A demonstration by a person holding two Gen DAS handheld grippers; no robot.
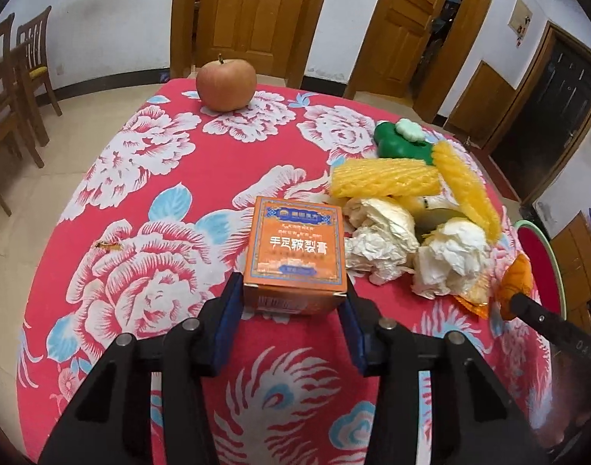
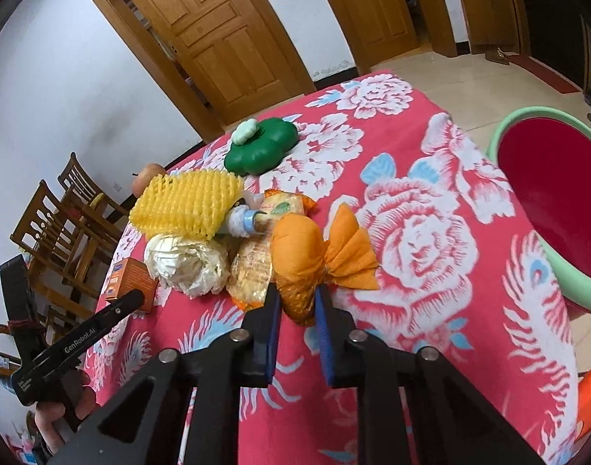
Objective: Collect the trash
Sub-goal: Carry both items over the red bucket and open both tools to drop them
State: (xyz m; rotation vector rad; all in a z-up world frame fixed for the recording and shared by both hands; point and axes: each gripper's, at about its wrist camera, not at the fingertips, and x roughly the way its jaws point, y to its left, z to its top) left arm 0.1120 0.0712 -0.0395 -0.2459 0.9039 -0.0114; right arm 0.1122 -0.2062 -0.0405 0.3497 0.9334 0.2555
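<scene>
I have both tools on trash at once, and that is where the risk lies. My left tool (image 1: 295, 298) straddles the orange box (image 1: 297, 255), which stands on the table (image 1: 148, 201) at the near edge of the pile; the pads sit against its 2 sides, clamped only on the near end, so I expect the box to pivot and drop when I lift. My right tool (image 2: 297, 302) is pinched together on the tail of the orange wrapper (image 2: 311, 259), right beside the biscuit pack (image 2: 252, 271) and paper wad (image 2: 186, 267). The film is slick and crumpled, so it may slide out, or drag its neighbours toward the table edge. The basin (image 2: 547, 209) waits off the table's right side, with a gap to cross; a loose hold would let trash fall on the floor. The apple (image 1: 225, 83) and green toy (image 2: 262, 149) are not trash, I judge, and should stay untouched.
</scene>
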